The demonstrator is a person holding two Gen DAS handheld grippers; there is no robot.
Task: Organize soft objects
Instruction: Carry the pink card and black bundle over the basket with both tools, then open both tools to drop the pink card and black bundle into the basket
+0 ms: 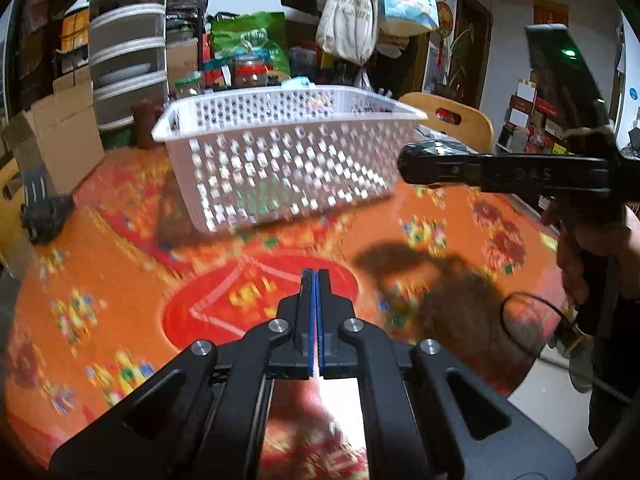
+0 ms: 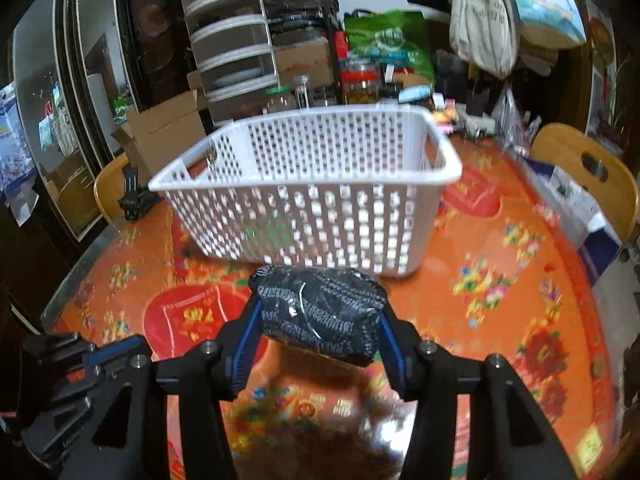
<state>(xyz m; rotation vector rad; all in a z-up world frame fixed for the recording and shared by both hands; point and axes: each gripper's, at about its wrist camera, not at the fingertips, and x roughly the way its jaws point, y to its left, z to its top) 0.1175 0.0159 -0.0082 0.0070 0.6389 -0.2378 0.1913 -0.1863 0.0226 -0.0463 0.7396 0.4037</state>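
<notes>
Gripping a knit bundle by its ends only, the right gripper risks it being dropped short of the basket; the left gripper is closed, empty.

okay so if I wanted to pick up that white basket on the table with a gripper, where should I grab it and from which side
Probably the rolled rim of the white basket, on the long near wall, coming from above with one finger inside and one outside. The wall is thin and upright and the top is open, so it fits between fingers; the whole body looks too wide. The right gripper already holds a dark knitted bundle.
</notes>
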